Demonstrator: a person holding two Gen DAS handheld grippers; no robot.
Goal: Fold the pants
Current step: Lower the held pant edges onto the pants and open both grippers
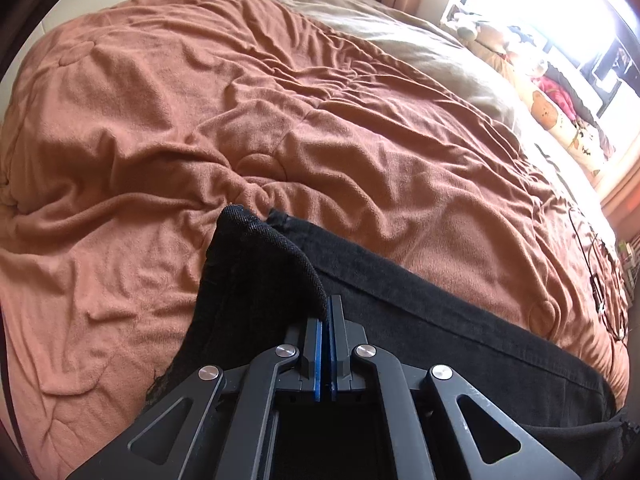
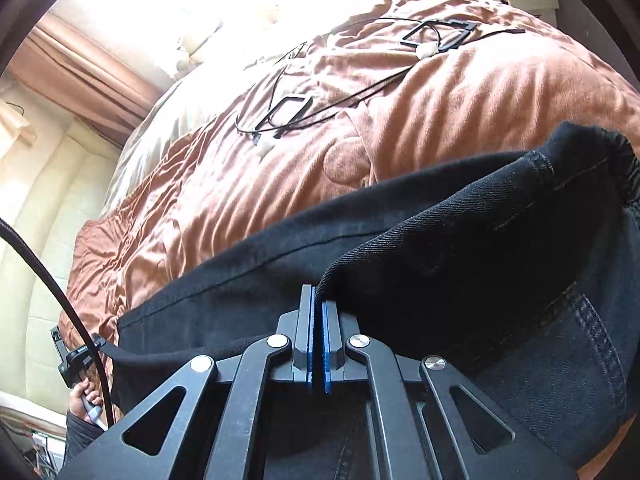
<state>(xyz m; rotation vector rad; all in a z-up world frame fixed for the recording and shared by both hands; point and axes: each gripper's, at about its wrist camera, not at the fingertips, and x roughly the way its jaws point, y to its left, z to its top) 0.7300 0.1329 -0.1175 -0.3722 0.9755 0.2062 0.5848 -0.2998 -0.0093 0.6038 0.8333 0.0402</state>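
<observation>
Black pants [image 1: 420,300] lay along the near edge of the bed, on a rust-brown blanket [image 1: 200,120]. Left tongs [image 1: 328,312] were clamped on a raised fold of the dark fabric near the hem end — blue pads pressed together, cloth curling up and over to the left. Right tongs [image 2: 319,300] were likewise closed on a lifted fold of the pants [image 2: 460,240] by the waistband end, with the elastic waistband and a stitched pocket to the right. The rest of the garment was stretched between the two grips, lying flat on the blanket [image 2: 460,100]. Black cables [image 2: 320,92] lay farther back on the bed — well apart from the pants. A beige sheet [image 1: 420,48] showed beyond the blanket.
</observation>
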